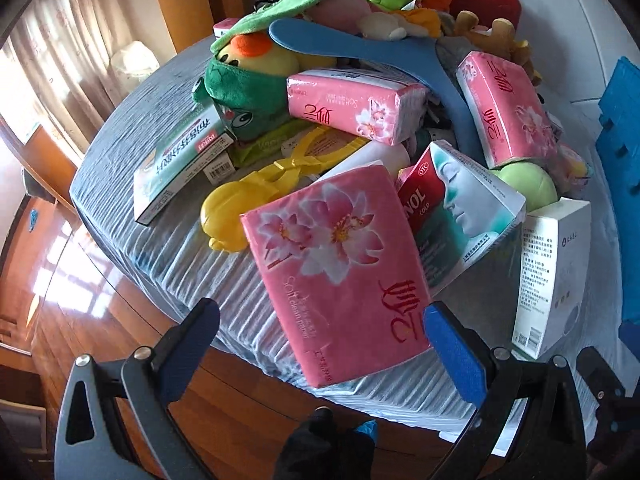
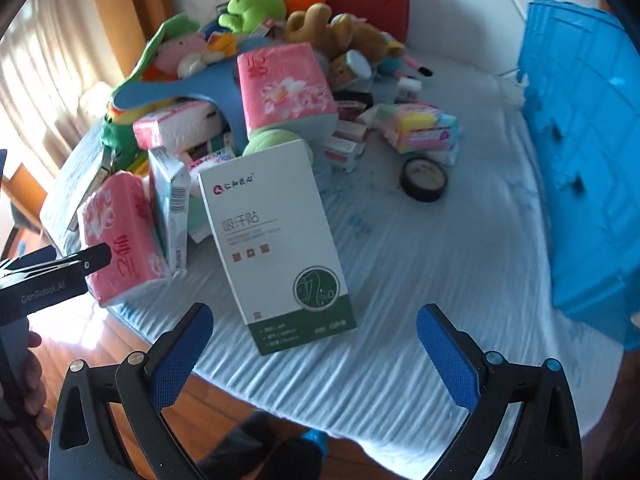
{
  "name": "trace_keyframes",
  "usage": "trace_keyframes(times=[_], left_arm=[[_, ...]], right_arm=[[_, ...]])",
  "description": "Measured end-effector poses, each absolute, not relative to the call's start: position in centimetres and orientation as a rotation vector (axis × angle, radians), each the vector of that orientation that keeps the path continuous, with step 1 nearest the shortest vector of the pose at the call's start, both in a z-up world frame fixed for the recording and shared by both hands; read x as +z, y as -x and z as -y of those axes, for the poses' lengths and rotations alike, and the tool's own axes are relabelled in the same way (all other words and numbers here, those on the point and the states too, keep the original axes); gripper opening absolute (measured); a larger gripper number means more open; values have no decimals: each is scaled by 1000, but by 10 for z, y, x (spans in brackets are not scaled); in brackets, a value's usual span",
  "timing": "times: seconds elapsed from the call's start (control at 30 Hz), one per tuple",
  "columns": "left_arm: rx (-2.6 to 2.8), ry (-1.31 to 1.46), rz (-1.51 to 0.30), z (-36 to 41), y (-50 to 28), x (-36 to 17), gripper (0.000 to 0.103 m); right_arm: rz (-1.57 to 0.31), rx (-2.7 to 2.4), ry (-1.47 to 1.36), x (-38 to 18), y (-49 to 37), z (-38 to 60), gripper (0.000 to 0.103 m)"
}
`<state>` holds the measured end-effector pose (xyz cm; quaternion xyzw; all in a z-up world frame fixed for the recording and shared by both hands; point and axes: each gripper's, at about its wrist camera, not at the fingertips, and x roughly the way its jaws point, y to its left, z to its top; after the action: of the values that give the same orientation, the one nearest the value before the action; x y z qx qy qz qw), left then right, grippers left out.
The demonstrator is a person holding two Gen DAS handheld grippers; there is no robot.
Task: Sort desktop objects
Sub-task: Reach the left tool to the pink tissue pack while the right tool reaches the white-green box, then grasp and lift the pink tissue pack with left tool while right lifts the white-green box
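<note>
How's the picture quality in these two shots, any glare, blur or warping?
Left wrist view: strong glare on the wood floor and washed-out curtains at left; heavy fisheye bending toward the edges, dark corners; the nearest pink tissue pack is sharp. Right wrist view: same warping, with the blue crate curved and slightly smeared; the white box reads clearly.

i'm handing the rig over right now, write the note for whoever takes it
Left hand-held gripper: open, empty, over the nearest pink tissue pack.
Right hand-held gripper: open, empty, facing the white and green box.
Things: plush toys, tissue packs and medicine boxes heaped on the table; black tape roll apart; blue crate to the right.
Done: nothing visibly sorted.
Left: the whole pile.
</note>
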<state>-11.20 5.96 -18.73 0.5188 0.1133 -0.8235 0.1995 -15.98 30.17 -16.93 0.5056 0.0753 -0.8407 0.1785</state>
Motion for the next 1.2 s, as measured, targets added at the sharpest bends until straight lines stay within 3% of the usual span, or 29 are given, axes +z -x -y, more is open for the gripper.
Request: trace_keyframes(times=[0.23,0.73,0.77,0.8,0.83,1.2], left_arm=[[-2198,-1478,-380,-57,141,-208,103],[-2246,-1543,-263,-67,144,-223,100],[-2261,-1537,-255,-69,142,-220,100],[-2272,-1530,-242,-70,140,-216,100],[-2283,-1519,-230,-72,139,-212,100],[-2453,-1322,-77,-90,130,-139,100]], right_arm=[[-268,-2313,-1464,-187,180,-290,103],[-255,-2235,-1474,-211,215,-271,102],[-250,-2233,-1464,-210,215,-271,96],[-242,-2231,-1459,-209,215,-270,82],[-247,-2240,-1459,-208,215,-270,80],[-188,-2354,-1329,-161,200,-288,78]])
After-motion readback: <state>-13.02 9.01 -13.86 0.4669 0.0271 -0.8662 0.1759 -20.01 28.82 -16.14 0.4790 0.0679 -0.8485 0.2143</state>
